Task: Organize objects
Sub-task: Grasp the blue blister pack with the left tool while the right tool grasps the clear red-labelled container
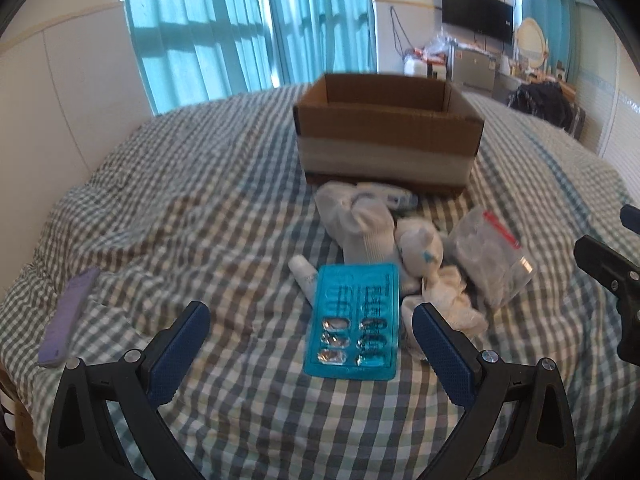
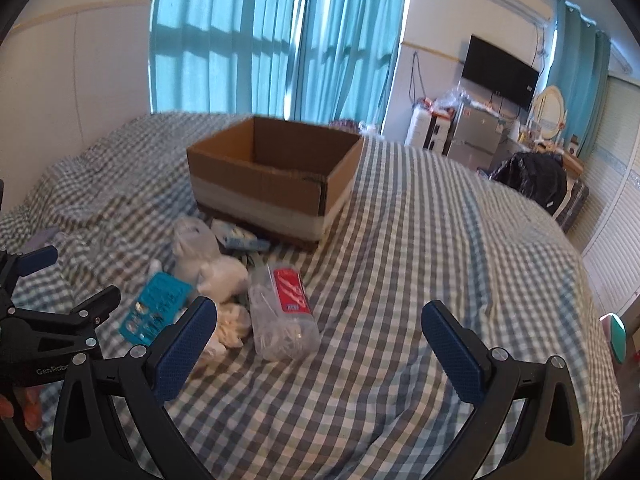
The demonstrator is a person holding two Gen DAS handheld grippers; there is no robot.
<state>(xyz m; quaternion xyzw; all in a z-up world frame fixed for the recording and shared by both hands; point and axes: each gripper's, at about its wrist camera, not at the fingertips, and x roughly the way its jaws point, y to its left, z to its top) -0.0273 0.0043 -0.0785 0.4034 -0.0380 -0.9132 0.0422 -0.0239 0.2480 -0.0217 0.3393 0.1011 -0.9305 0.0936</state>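
A bed covered in a green-and-white checked sheet [image 1: 240,208] fills the scene, with teal curtains [image 1: 248,24] over a bright window at the far side and, far right, a dark wall screen [image 1: 476,12] above a cluttered counter. On the sheet stands an open cardboard box [image 1: 384,136], a pale band of tape round its lower half; its inside is hidden from here. Just near of the box lies the heap of small things: a rolled white sock [image 1: 360,224], a small white plush toy [image 1: 420,248], a crumpled white cloth [image 1: 448,304], a clear bag with a red strip [image 1: 488,256], a little white tube [image 1: 304,276] and, nearest of all, a teal blister pack of pills [image 1: 354,320]. Off to the near left a lilac flat object [image 1: 68,316] rests alone on the sheet. The left gripper [image 1: 312,336] hangs with its jaws spread wide and nothing in them, and the blister pack lies right between the two blue pads, under them on the sheet, touching neither. The right gripper [image 2: 320,336] is likewise wide apart and empty, over bare checked sheet; in its view the clear bag [image 2: 280,312] lies just far of its left pad, and the pack [image 2: 156,308] sits further left, beside the other gripper.
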